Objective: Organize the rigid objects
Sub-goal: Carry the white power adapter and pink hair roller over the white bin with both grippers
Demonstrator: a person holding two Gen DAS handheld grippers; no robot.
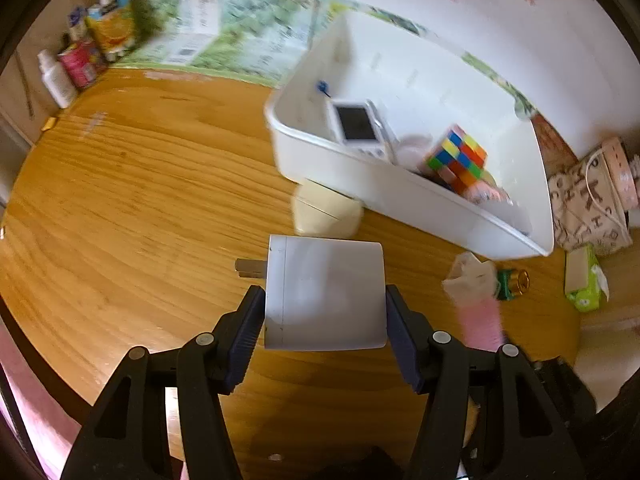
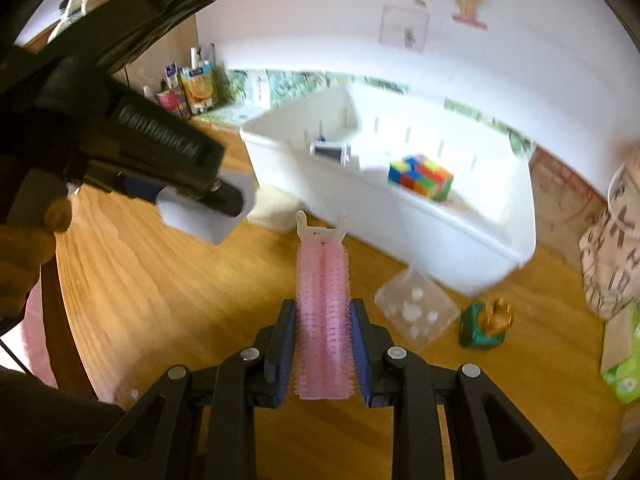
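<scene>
My left gripper (image 1: 325, 296) is shut on a white plug adapter (image 1: 326, 280), held above the wooden table (image 1: 140, 200) with its metal prongs pointing left. My right gripper (image 2: 323, 306) is shut on a pink hair roller (image 2: 324, 300) whose white clip end points away from me. In the right wrist view the left gripper (image 2: 216, 196) hangs at the upper left with the adapter (image 2: 200, 220) in it. Beyond both stands a white bin (image 1: 320, 156) that holds a colour cube (image 1: 460, 156) and a small white device with a dark screen (image 1: 358, 126).
A cream object (image 1: 324, 212) lies against the bin's near wall. A clear plastic square (image 2: 416, 310) and a green-and-gold object (image 2: 486, 324) lie on the table to the right. A green tissue pack (image 1: 586, 280) and a patterned bag (image 1: 588, 200) sit far right; bottles and cartons (image 1: 92, 48) stand far left.
</scene>
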